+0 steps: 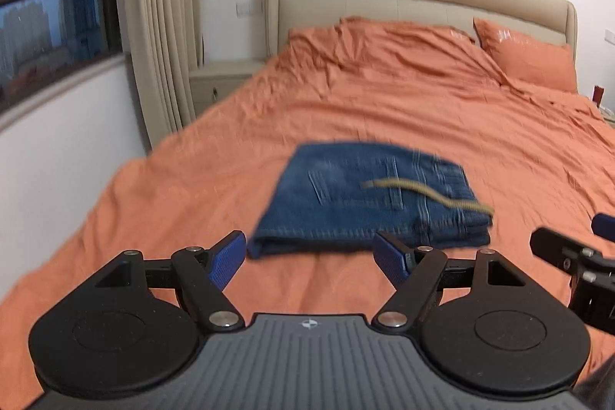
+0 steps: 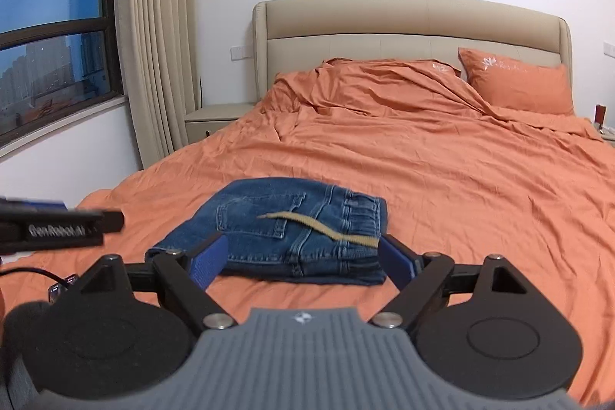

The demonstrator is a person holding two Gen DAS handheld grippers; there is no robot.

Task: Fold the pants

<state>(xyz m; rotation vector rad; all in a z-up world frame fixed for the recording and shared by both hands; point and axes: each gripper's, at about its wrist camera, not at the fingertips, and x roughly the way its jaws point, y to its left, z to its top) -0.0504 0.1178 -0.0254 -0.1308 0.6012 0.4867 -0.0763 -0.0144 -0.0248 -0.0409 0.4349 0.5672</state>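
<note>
Blue denim pants [image 1: 365, 198] lie folded into a compact stack on the orange bed, with a tan drawstring [image 1: 426, 195] across the top. They also show in the right wrist view [image 2: 284, 233], the drawstring [image 2: 323, 227] on them. My left gripper [image 1: 309, 256] is open and empty, just short of the stack's near edge. My right gripper [image 2: 301, 260] is open and empty, its blue pads [image 2: 209, 262] close to the stack's front edge. Part of the right gripper [image 1: 569, 256] shows at the right in the left wrist view; part of the left gripper [image 2: 57, 227] shows at the left in the right wrist view.
The orange bedsheet [image 2: 461, 179] covers the bed, rumpled near the beige headboard [image 2: 403, 25]. An orange pillow [image 2: 519, 83] lies at the back right. A nightstand [image 2: 215, 120], beige curtains [image 2: 153, 37] and a window [image 2: 50, 45] are to the left.
</note>
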